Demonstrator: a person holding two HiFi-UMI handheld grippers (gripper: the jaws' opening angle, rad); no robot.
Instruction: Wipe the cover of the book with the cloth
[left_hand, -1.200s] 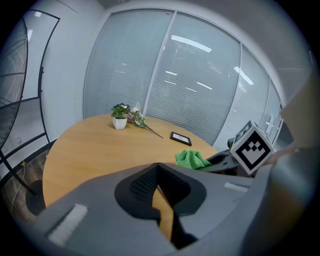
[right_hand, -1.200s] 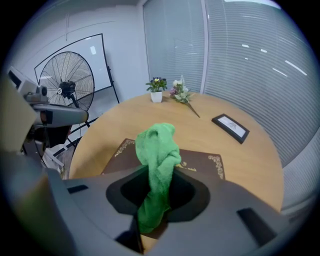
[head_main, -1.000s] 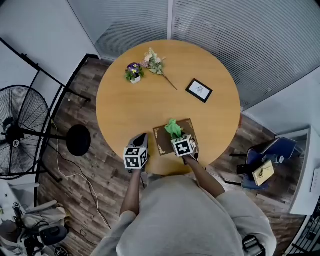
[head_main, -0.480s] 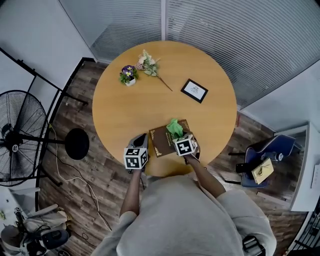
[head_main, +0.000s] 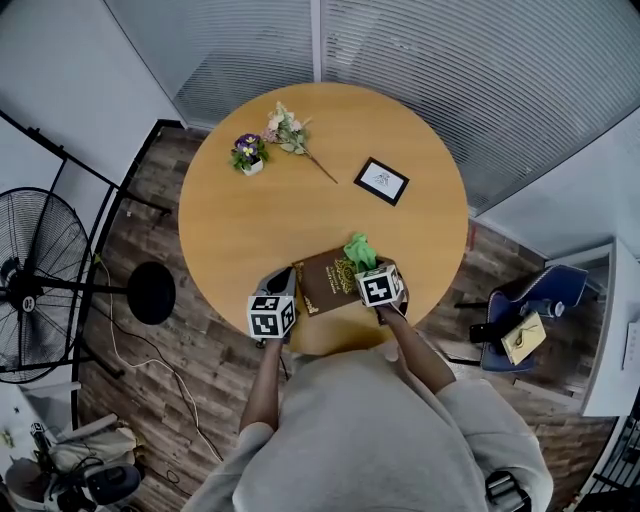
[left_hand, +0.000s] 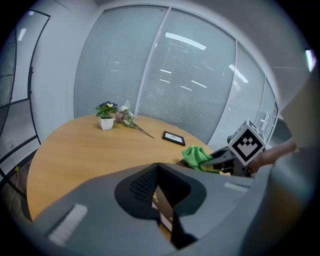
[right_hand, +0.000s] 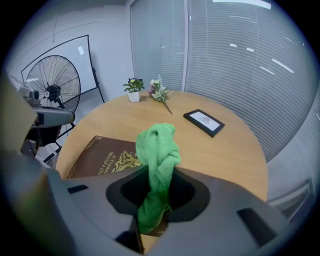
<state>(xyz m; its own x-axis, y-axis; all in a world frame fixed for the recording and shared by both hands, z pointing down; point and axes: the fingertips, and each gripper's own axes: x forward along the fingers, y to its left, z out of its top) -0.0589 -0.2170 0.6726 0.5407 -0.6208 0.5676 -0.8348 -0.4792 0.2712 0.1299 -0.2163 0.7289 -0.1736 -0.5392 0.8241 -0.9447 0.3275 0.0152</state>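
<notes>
A brown book (head_main: 322, 279) with gold print lies near the front edge of the round wooden table (head_main: 260, 215). My left gripper (head_main: 287, 278) is shut on the book's left edge; in the left gripper view the book (left_hand: 163, 206) shows as a thin brown edge between the closed jaws (left_hand: 159, 172). My right gripper (head_main: 366, 266) is shut on a bunched green cloth (head_main: 358, 250) at the book's right part. In the right gripper view the cloth (right_hand: 157, 160) sticks up out of the gripper (right_hand: 154, 202), above the book's cover (right_hand: 105, 157).
A small potted plant (head_main: 246, 153), a flower sprig (head_main: 290, 130) and a black picture frame (head_main: 381, 181) lie on the far half of the table. A standing fan (head_main: 40, 280) is on the floor at left, a chair (head_main: 530, 315) at right.
My right gripper has slid the green cloth to the right over the cover, baring more of the gold print. The left gripper has stayed on the book's edge.
</notes>
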